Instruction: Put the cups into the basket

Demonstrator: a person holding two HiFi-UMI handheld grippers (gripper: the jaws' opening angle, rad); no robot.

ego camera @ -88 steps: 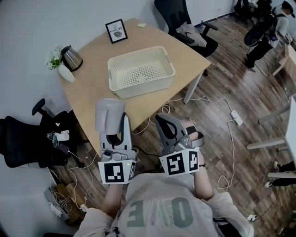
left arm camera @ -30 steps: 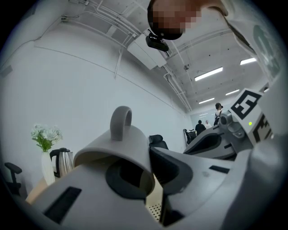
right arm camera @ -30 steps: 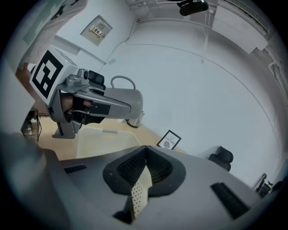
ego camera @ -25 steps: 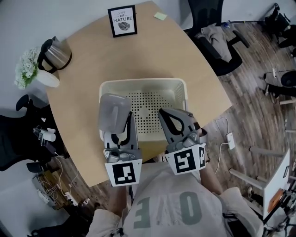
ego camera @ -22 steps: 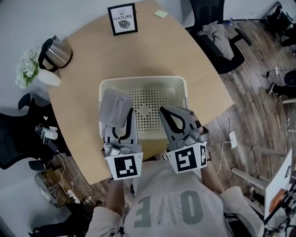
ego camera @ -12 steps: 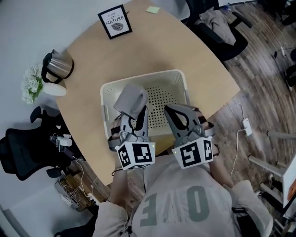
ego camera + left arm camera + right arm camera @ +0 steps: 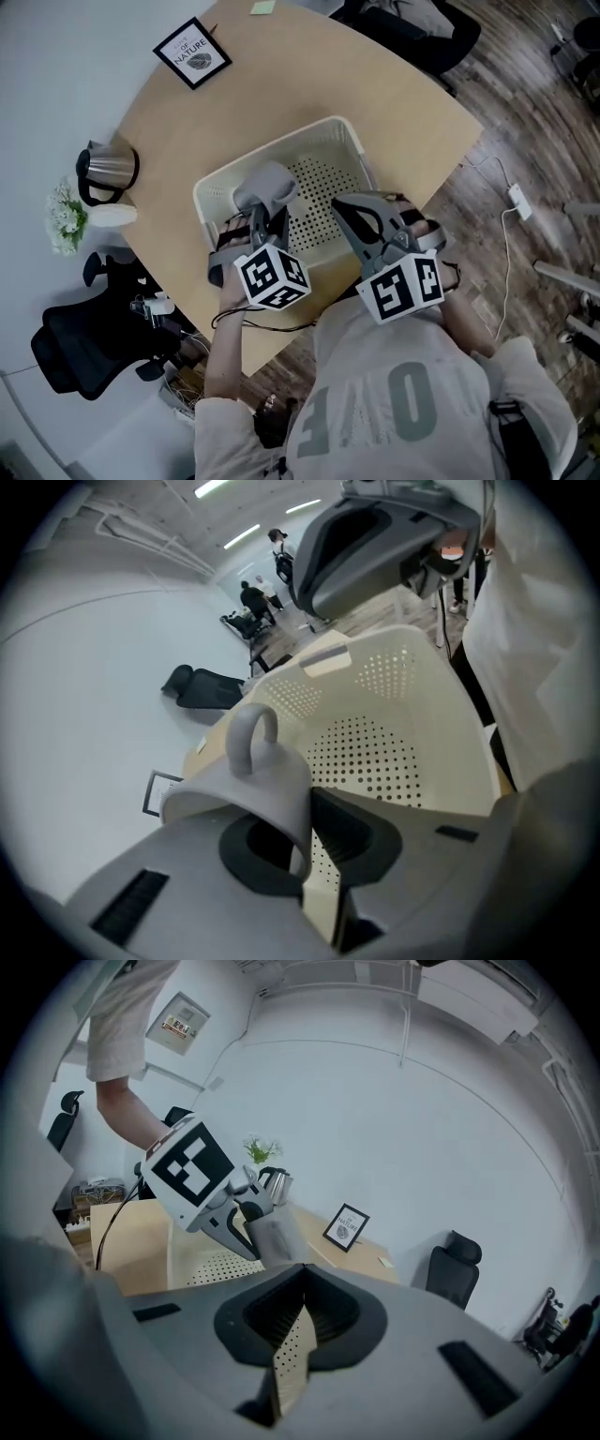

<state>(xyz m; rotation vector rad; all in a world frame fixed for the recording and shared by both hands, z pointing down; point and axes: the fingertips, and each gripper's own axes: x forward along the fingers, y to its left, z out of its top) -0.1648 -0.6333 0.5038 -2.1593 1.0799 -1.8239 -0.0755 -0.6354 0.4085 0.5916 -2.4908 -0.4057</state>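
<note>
The framed sign (image 7: 191, 53) reads "NATURE"; the shirt (image 7: 403, 412) shows "OE".

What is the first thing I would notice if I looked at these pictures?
You would first spot the grey cup, pinched by its rim in the left gripper and tipped over the cream basket with all the little holes. The basket sits in the middle of a wooden table. Next to the cup, the right gripper holds nothing, its jaws together.

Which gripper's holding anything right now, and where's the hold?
Left gripper holds the grey handled cup by its rim wall, over the cream perforated basket. Right gripper shut, empty.
</note>
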